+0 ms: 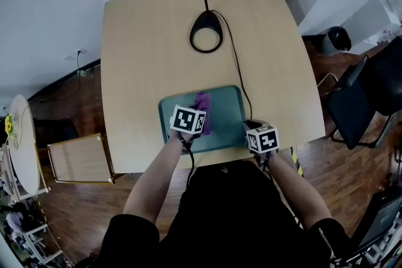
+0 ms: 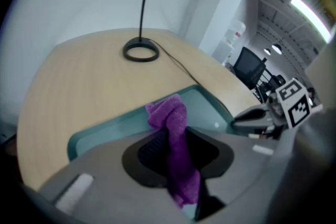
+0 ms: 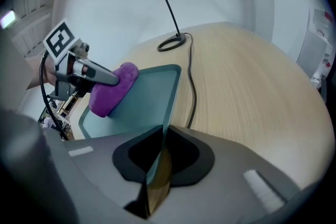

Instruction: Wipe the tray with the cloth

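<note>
- Gripping a purple cloth (image 2: 170,115), the left hand-held gripper (image 2: 176,149) has its jaws drawn almost together and pressed on the fabric. The cloth runs up between them and bunches in a twisted fold past the tips.
- The cloth hangs over the left-middle part of the teal tray (image 1: 229,110). In the right gripper view its lower end looks to be down on the tray floor, though actual contact is hard to confirm.
- The tray lies flat on the pale wooden worktop (image 1: 144,59), its long side running across, close to the near edge in front of the person.
- The right hand-held gripper (image 3: 160,152) is closed on the tray's near right rim, with the thin edge pinched between its jaws.
- The two grippers are apart, one over the tray's left half and one at its right corner.
- A black lamp (image 1: 206,31) with a ring-shaped base stands beyond the tray. Its cable (image 1: 235,66) trails along the worktop past the tray's right side.
- A dark chair (image 1: 352,103) stands on the floor to the right of the worktop.
</note>
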### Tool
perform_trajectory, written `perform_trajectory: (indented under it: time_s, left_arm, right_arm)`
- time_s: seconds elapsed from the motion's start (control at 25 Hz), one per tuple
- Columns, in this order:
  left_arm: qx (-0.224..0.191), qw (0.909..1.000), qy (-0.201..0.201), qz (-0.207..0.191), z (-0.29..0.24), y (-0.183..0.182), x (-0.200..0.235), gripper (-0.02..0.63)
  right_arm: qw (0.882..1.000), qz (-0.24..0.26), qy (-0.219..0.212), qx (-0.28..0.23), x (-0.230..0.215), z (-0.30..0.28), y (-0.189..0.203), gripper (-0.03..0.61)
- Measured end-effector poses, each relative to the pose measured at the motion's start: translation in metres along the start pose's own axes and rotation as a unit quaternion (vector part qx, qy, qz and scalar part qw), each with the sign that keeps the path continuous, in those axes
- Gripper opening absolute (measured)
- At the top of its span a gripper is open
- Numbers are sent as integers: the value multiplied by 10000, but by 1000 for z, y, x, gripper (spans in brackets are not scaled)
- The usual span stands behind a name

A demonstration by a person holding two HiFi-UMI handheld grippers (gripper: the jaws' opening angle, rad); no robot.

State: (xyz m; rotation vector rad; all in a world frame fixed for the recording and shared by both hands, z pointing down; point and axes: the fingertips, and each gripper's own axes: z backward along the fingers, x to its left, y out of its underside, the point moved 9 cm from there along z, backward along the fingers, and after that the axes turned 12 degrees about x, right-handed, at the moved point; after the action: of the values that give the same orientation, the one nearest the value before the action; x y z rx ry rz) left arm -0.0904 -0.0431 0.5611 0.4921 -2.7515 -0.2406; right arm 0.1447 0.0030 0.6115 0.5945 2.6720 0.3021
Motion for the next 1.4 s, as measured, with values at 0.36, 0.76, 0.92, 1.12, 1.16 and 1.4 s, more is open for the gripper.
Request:
perform_trajectory:
  time_s: [0.36,0.76,0.92,1.12,1.16,1.4]
  left_arm:
    - [26,9901,-1124,839,58,88,102,121]
    - [120,9848,-1339,1100,46,95,116,123]
    - [239,9853,-1468,836,50,90,111,121]
    - [306,9900,-1131,790,41,82,95,120]
    - [342,9905,-1094,759,37,79,91,120]
    - [296,9943,-718,731,14,56,56,120]
  right_arm:
    - [9999,-50,132,28,-1,-1,-2,34]
    - [9999,-98,133,25,1,-1,-5,34]
    - [9999,-90,140,-5,1,-1,-4,34]
    - [9999,-91,133,-43,2,0,-4,34]
    - [9999,-91,129,-45,2,0,-4,34]
    - [9999,-52,98,-40,4,0,-4,34]
